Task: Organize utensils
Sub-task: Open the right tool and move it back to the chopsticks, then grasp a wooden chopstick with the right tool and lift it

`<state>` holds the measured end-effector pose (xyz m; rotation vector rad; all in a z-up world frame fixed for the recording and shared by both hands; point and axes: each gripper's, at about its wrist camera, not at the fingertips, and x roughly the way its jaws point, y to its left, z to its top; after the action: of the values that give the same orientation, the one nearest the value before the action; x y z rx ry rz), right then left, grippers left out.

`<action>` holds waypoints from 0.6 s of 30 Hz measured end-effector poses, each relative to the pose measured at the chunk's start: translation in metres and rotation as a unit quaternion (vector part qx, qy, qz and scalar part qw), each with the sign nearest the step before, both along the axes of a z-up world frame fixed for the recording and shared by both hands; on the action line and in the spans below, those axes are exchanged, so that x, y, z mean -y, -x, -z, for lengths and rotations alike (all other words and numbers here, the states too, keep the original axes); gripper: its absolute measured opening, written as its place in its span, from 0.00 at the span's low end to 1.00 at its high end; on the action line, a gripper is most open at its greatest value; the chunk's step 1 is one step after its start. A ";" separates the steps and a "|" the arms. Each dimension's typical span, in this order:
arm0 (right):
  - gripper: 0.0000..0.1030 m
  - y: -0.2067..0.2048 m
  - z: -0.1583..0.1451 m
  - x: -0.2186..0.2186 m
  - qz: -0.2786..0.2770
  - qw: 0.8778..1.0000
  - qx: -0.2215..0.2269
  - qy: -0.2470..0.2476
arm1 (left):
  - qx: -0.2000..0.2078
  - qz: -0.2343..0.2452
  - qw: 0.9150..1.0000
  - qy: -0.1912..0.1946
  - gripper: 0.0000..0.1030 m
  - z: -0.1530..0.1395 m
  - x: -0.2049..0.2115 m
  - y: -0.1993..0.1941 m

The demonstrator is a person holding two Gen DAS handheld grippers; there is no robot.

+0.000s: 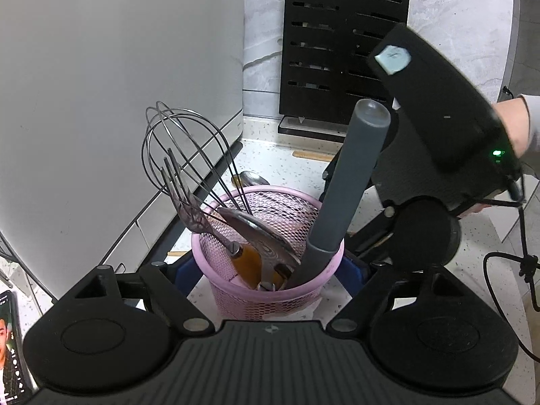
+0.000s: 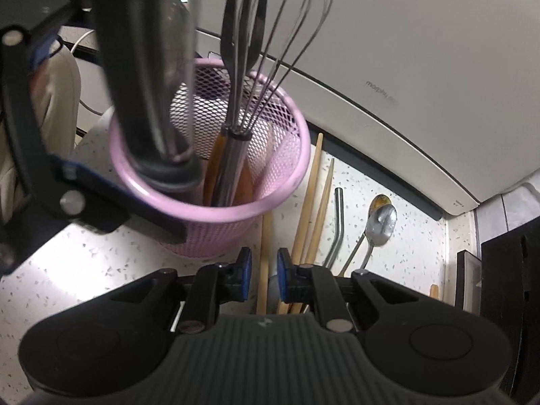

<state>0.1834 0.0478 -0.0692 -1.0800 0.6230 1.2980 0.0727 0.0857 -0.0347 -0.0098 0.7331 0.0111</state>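
Holder: pink mesh basket (image 1: pixel 266 270) upright on counter (image 2: pixel 84 253), holding whisk (image 1: pixel 182 155), grey-handled utensil (image 1: pixel 347 182).
Left gripper (image 1: pixel 270 271): jaws spread astride basket.
Right gripper (image 2: pixel 264 263): jaws narrowly apart, wooden chopstick (image 2: pixel 264 236) between; grip uncertain.

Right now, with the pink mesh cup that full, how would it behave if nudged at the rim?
The pink mesh cup looks light, so it would probably slide on the smooth speckled counter. It may tip: the whisk and the grey handle stand tall and lean outward. The left gripper straddling it could steady it.
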 end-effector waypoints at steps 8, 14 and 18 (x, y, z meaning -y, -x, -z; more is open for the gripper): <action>0.10 -0.015 0.004 -0.013 0.035 0.998 -0.041 0.017 | -0.002 -0.001 1.000 0.000 0.91 0.000 0.000 -0.004; 0.02 -0.022 0.006 -0.017 0.049 0.997 -0.050 0.019 | -0.004 -0.002 1.000 0.003 0.91 0.000 -0.001 -0.003; 0.02 -0.020 0.008 -0.015 0.058 0.997 -0.042 0.015 | -0.004 -0.002 1.000 0.004 0.91 0.000 -0.001 -0.002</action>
<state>0.2038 0.0632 -0.0770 -1.0034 0.7596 1.2413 0.0751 0.0866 -0.0352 -0.0193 0.7417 0.0114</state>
